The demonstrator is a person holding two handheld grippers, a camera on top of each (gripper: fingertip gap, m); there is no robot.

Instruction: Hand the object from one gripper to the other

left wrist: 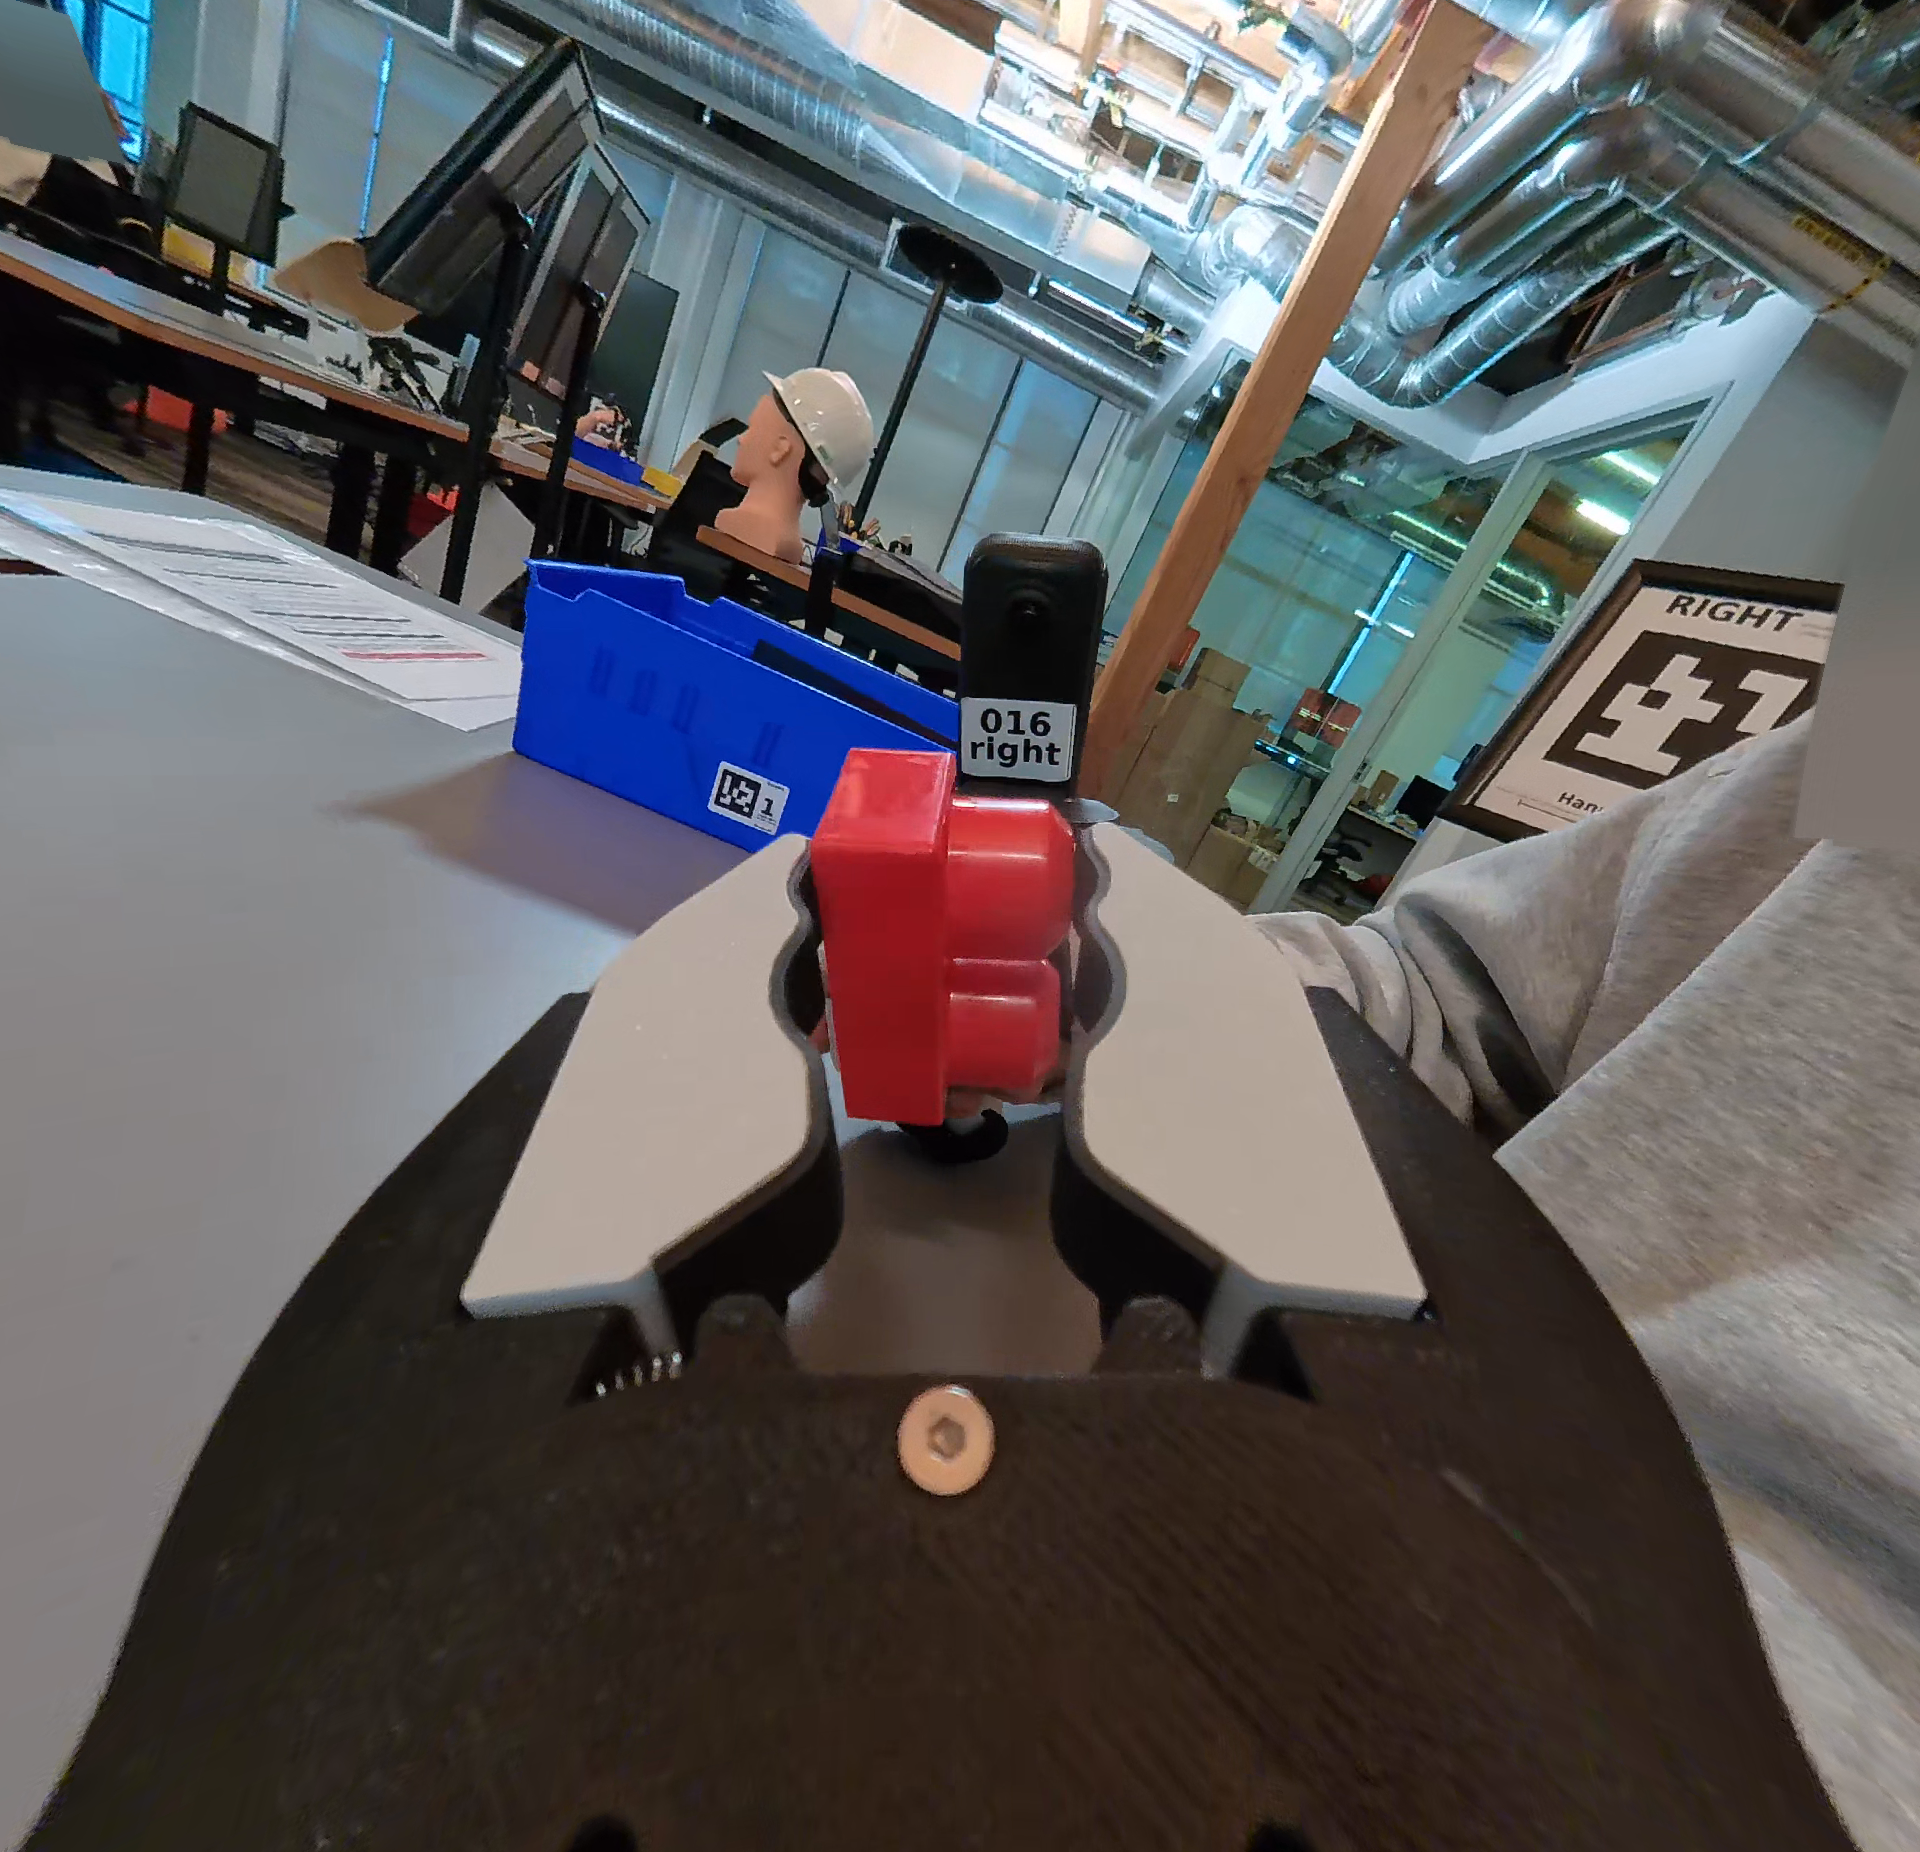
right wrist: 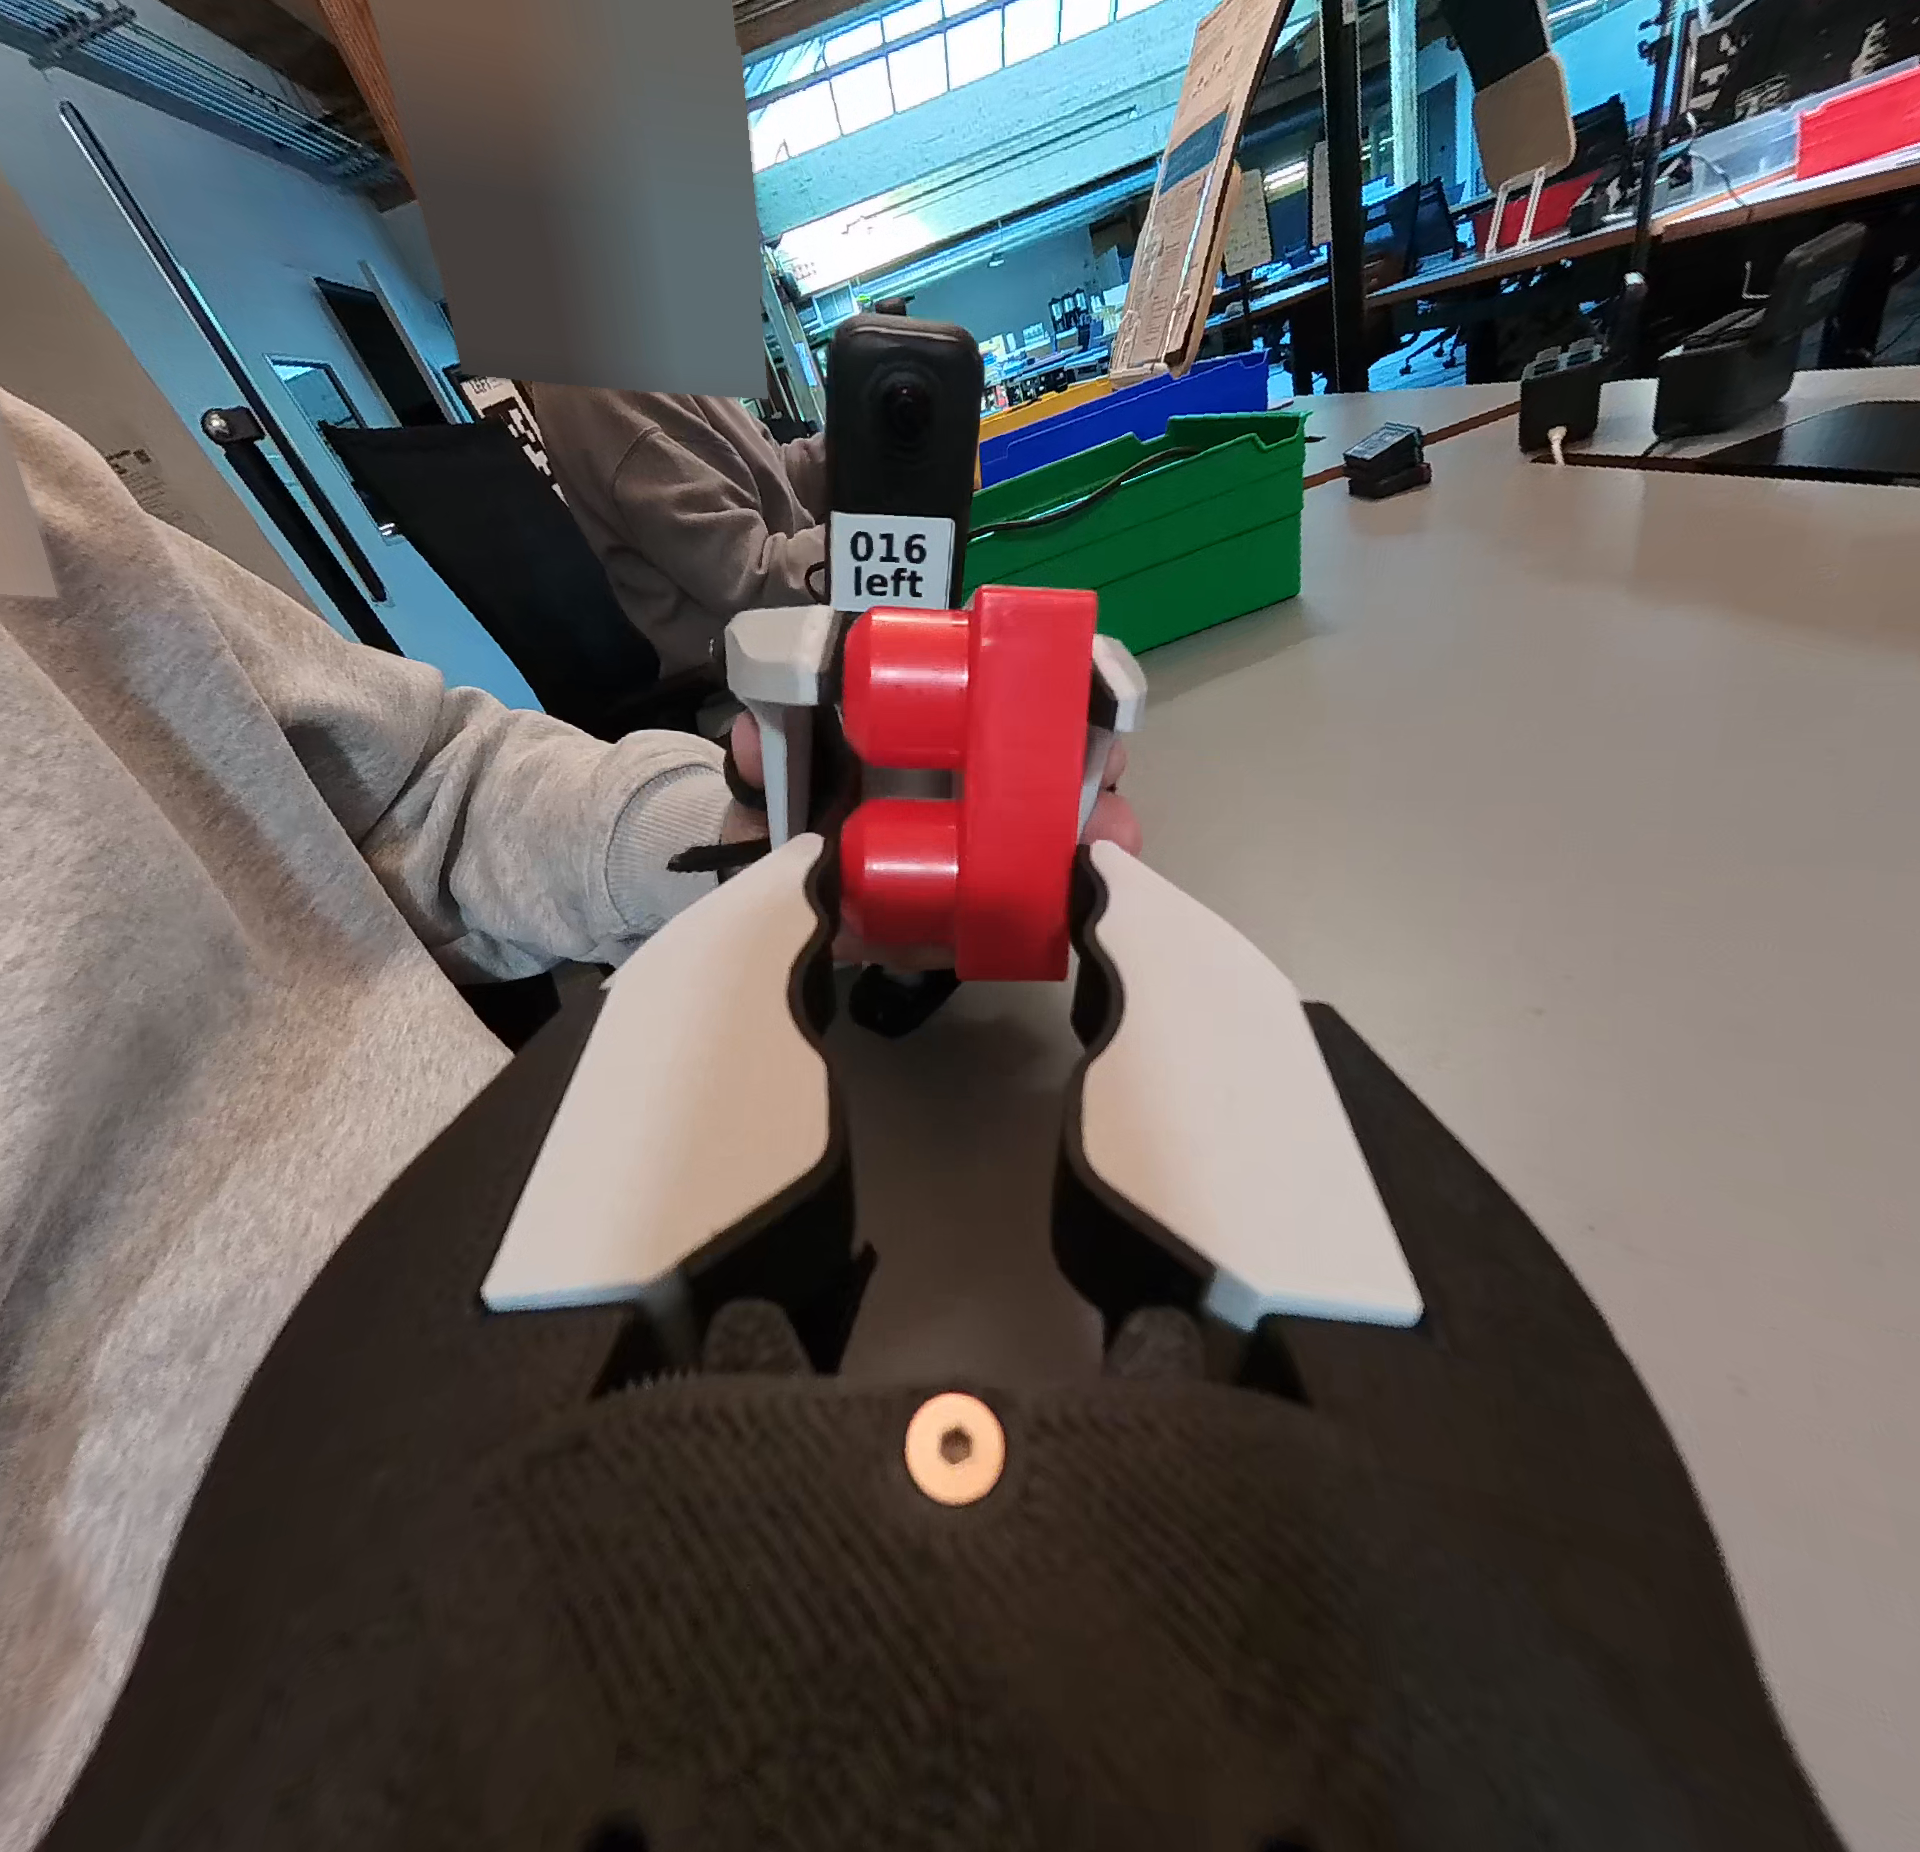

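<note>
Left wrist view: the left tongs (left wrist: 940,929) pinch the red block (left wrist: 894,950) near the tips. One finger touches its flat side and the other touches its two round bumps.
Right wrist view: the right tongs (right wrist: 951,898) point at the left ones, and the low end of the block sits between their tips.
Right tongs' hold: I cannot tell. The fingers are very close to the block on both sides, but the pictures do not show if they press it or only stand next to it.
Where the block is: in the air, between both pairs of tips and above the grey table (left wrist: 260,971). It stands on end, one bump above the other.
What could go wrong: the block may fall. If the left tongs let go before the right ones squeeze, nothing holds it.
Slippy side: one right finger meets the round bumps, not a flat face, so the block may twist or pop out when squeezed.
Small bite: the right tips cover only the low end of the block, and a thin hold like that can tip.
Bumping: the two pairs of tips are very near each other, so a push forward may knock them together and shake the block loose.
Where it may land: the table just under the tongs. The blue bin (left wrist: 665,701) is past the tips and too far to catch it.
</note>
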